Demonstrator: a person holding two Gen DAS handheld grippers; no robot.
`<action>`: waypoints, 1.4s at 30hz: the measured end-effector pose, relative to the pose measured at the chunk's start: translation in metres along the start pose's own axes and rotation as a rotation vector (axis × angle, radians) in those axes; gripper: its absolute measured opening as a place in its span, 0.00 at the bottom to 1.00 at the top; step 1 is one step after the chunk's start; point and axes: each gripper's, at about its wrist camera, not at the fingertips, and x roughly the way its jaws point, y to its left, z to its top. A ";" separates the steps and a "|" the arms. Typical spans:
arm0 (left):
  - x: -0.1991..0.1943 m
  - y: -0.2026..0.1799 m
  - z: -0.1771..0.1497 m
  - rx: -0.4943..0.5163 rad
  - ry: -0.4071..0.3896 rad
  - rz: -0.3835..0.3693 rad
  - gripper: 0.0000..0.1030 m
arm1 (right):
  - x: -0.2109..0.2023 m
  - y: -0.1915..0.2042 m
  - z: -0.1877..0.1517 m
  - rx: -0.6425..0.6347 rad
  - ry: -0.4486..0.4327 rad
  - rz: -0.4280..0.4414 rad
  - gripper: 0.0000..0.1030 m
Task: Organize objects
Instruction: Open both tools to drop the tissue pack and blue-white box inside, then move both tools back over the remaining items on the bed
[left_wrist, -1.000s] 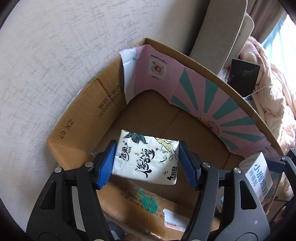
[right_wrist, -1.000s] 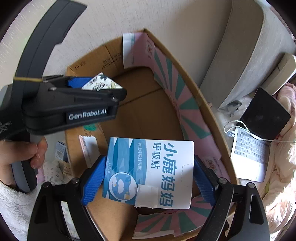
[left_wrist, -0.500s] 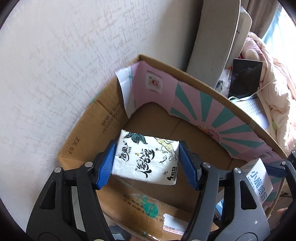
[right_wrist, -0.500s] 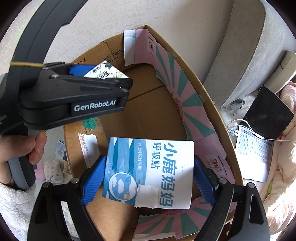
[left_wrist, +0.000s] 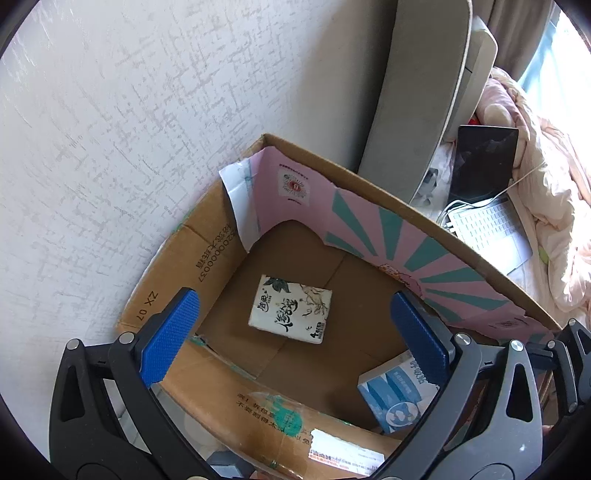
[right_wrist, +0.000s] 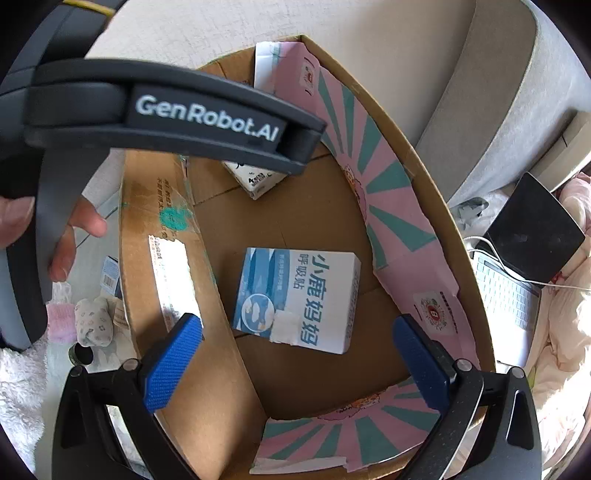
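A white tissue pack (left_wrist: 291, 314) with black brush lettering lies flat on the floor of the open cardboard box (left_wrist: 207, 258). My left gripper (left_wrist: 295, 339) hangs above it, jaws opening wide, nothing between its blue pads (left_wrist: 171, 336). A blue and white carton (right_wrist: 297, 299) lies on the box floor below my right gripper (right_wrist: 291, 365), whose jaws are also opening, with nothing between them. The same carton (left_wrist: 397, 391) shows at lower right in the left wrist view. In the right wrist view the tissue pack (right_wrist: 258, 181) is partly hidden by the left gripper's body.
The box stands against a textured white wall (left_wrist: 110, 129), lined with a pink and teal printed sheet (left_wrist: 406, 236). A grey cushion (left_wrist: 424, 92), a laptop (left_wrist: 487, 221) and pale bedding (left_wrist: 554, 184) lie to the right. Small items (right_wrist: 92, 321) sit on the floor left of the box.
Both grippers opened and let go: the tissue pack and the blue and white carton dropped from the pads to the box floor. The left gripper rose a little.
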 end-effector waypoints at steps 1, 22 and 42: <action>-0.002 -0.001 0.000 0.003 -0.005 0.004 1.00 | -0.002 -0.001 0.000 0.002 -0.002 0.005 1.00; -0.134 0.038 -0.030 -0.148 -0.175 0.081 1.00 | -0.078 0.023 0.007 -0.150 -0.210 -0.096 1.00; -0.256 0.114 -0.156 -0.368 -0.314 0.226 1.00 | -0.149 0.087 0.009 -0.325 -0.470 0.024 1.00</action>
